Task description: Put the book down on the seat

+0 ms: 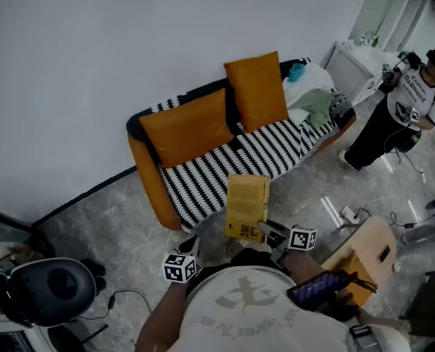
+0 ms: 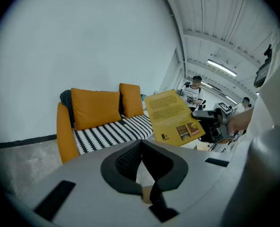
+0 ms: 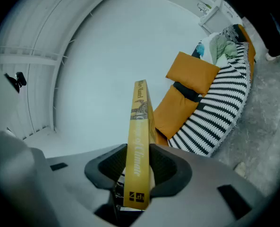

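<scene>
A yellow book (image 1: 246,206) stands on edge in my right gripper (image 1: 265,232), whose jaws are shut on its lower end. It hangs over the floor just in front of the sofa's black-and-white striped seat (image 1: 224,169). In the right gripper view the book's spine (image 3: 139,141) runs up between the pads of the right gripper (image 3: 138,151), and the seat (image 3: 220,108) lies ahead to the right. My left gripper (image 1: 189,246) sits lower left of the book, shut and empty. The left gripper view has that gripper (image 2: 140,144) in front, with the book (image 2: 173,116) beyond it at right and the seat (image 2: 109,132) at left.
Two orange cushions (image 1: 188,127) (image 1: 257,90) lean on the sofa back. Clothes (image 1: 316,101) are piled at its right end. A person (image 1: 404,108) stands at back right by a white cabinet (image 1: 356,61). A wooden stool (image 1: 364,259) is at right, a black headset (image 1: 52,292) at lower left.
</scene>
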Demonstrator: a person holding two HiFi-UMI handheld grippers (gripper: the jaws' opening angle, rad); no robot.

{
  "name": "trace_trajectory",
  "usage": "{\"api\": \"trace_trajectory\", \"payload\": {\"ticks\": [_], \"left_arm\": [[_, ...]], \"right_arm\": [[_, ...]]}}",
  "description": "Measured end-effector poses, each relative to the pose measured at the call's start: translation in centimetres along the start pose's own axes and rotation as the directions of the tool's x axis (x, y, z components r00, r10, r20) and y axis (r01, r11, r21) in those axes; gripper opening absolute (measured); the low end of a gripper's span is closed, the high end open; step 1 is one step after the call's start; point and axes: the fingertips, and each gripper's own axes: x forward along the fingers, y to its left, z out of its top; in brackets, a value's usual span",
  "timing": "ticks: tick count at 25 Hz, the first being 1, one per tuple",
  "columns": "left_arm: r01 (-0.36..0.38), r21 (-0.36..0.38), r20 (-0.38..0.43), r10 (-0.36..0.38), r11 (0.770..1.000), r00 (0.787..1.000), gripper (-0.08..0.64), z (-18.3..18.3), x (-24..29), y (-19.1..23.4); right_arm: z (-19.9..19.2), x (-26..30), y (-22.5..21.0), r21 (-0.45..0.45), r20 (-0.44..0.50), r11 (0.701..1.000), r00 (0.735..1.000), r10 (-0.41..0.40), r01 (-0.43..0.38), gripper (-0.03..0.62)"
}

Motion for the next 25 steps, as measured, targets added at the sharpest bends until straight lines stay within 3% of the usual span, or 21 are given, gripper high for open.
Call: {"api": "trace_trajectory", "payload": {"ticks": [5,16,25], "left_arm": [[-0.007,-0.012,-0.004,0.007,1.000,1.000,0.012,-0.9,-0.7,-1.3],[-0.050,-0.041,0.026,0.051,0.998,0.998,0.012,-1.0,-2.1,0.8],[-0.015,-0.077,-0.002,0.015,0.997,1.000,0.012,-2.1,-1.4,0.9]], "right_arm": [[-0.3,-0.5,1.0,-0.007,0.000,1.000,1.000,0.008,-0.008,0.161],[-0.1,2.0,3.1,0.020,0.014,0.993,0.994,0.113,-0.113,0.160],[-1.0,1.5,2.6,0.045,0.016,0.997,0.998,0.063,-0.063,0.161]]}}
